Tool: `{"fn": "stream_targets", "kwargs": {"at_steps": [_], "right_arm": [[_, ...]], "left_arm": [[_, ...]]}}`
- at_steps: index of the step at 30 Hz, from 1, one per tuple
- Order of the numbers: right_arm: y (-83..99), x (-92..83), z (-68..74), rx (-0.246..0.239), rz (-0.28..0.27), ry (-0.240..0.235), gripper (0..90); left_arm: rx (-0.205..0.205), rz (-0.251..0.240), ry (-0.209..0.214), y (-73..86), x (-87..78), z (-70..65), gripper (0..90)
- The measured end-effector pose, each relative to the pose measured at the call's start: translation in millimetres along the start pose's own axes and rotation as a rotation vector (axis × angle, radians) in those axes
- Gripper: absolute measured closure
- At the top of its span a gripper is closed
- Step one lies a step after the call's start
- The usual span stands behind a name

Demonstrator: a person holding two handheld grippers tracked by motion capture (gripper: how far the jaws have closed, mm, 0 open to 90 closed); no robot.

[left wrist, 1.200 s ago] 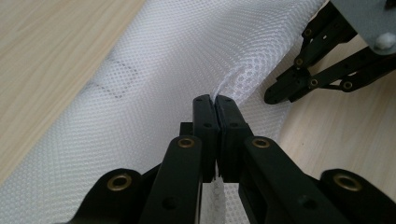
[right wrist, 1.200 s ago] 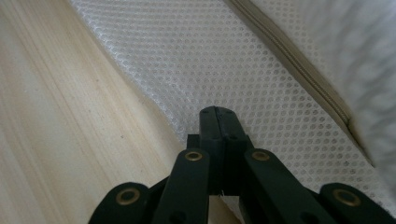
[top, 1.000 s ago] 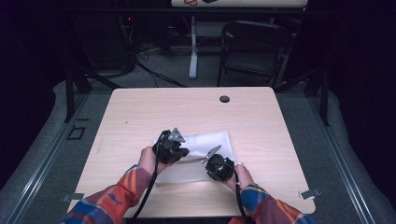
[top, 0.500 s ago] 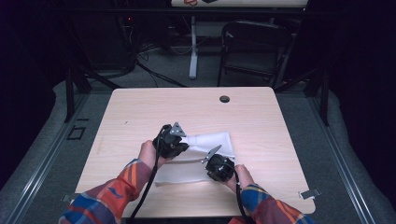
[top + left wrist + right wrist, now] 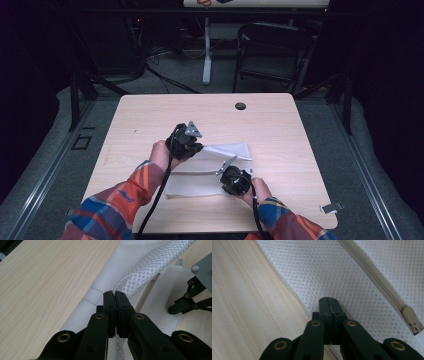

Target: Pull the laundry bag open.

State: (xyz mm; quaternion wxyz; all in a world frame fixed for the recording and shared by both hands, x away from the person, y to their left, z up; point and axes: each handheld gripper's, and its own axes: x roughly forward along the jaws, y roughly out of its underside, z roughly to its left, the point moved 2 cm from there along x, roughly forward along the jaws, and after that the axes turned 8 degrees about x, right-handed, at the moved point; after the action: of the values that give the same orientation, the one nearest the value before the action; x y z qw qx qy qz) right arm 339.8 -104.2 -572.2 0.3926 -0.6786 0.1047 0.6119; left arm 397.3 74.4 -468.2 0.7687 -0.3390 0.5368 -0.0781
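Since the earlier frame, left gripper (image 5: 115, 293), clamped on a fold of white mesh zip bag (image 5: 210, 175) on the table (image 5: 280, 130), has lifted it slightly while right gripper (image 5: 329, 300), clenched on the bag's near edge, pins it; next, spread the opening.

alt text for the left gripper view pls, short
The left gripper has its black jaws shut on a bunched fold of a white mesh bag, lifted off a light wood table. The right gripper shows at the right edge.
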Motion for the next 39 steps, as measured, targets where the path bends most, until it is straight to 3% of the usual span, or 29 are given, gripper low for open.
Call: {"fn": "stream_targets", "kwargs": {"at_steps": [9,17,39], "right_arm": [[0.6,-1.5,0.7,0.009,0.019,0.01,90.0],[1.9,-0.8,4.6,0.025,0.012,-0.02,90.0],[4.6,-3.1,4.3,0.018,0.036,-0.041,90.0]], "left_arm": [[0.009,0.0,-0.027,-8.5,-1.5,10.1,88.4],[0.014,-0.006,-0.048,-15.6,-4.0,17.5,88.4],[-0.021,-0.017,-0.12,-33.8,-2.4,44.0,88.5]]}}
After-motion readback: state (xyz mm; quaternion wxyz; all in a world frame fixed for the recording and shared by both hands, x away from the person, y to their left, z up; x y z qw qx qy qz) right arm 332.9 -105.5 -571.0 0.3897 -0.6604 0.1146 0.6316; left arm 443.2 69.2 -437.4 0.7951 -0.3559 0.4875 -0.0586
